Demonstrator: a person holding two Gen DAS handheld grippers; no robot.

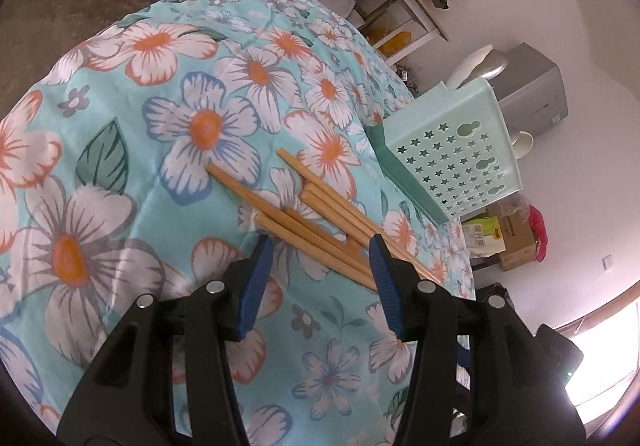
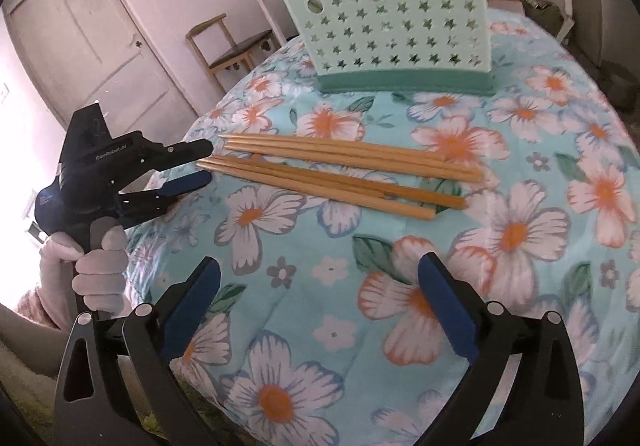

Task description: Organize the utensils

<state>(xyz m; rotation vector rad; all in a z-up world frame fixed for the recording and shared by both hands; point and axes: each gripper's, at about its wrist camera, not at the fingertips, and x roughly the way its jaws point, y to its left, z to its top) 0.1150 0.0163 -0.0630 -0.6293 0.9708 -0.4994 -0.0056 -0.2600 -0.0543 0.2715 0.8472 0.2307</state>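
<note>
Chopsticks (image 2: 344, 170) lie loose mid-tabletop on the floral cloth (image 2: 520, 230), in front of the mint star-cut holder (image 2: 392, 26). Your left tool (image 1: 320, 250) straddles their thin ends half-wide, gripping nothing; your right tool (image 2: 320, 282) gapes wide and empty. Smooth, round, tapered wood rolls — close unevenly and one squirts free or the soft cloth bunches.
</note>
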